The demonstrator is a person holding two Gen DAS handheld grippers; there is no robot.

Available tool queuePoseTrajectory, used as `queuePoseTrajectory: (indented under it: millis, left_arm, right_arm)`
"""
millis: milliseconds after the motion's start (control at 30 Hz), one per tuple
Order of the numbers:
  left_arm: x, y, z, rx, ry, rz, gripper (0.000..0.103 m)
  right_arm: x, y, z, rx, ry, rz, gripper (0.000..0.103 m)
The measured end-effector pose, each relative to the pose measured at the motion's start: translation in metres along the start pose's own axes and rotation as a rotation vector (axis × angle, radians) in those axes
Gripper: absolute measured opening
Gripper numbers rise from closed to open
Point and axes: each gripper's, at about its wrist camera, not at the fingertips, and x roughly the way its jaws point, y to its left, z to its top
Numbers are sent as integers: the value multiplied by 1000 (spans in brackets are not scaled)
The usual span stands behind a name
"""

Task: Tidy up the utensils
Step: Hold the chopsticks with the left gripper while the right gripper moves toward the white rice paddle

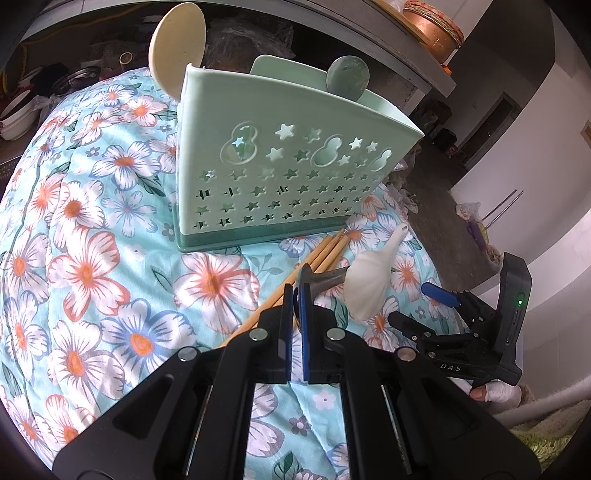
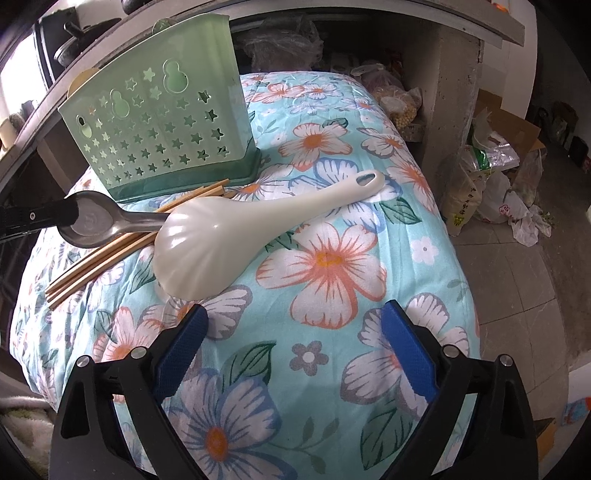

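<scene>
Left gripper (image 1: pixel 295 291) was clamped on the metal spoon (image 2: pixel 107 221) over the chopsticks (image 2: pixel 96 258); right gripper (image 2: pixel 291 325) gaped wide, empty, near the white ladle (image 2: pixel 207 243).

A floral quilt (image 2: pixel 332 258) in light blue with orange-centred white flowers spreads beneath and ahead of the tool. Beyond it, far ahead and to the right, a copper-coloured pot (image 1: pixel 432 27) sits on a grey shelf. To the tool's right, plastic bags (image 2: pixel 495 184) lie heaped on the tiled floor (image 2: pixel 517 280).
</scene>
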Motion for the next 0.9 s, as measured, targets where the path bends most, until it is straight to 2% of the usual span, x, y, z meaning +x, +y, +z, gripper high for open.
queuePoseTrajectory:
  millis: [67,367,700,900]
  left_arm:
    - [-1,2,0,-2,-1,0,3]
    - [1,3,-2,-8,-3,-10,3]
    - [5,8,-5,-34,2,-13,3]
    - [4,12,-5,-42,1,-16,3]
  right_arm:
    - [1,4,5,-46,-7,-32,82]
    - [10,48,11,-380,-61,-202,68]
    - [5,60,8,-453,-115,-177,64]
    - [3,76,-1,-550,-123,-226,64]
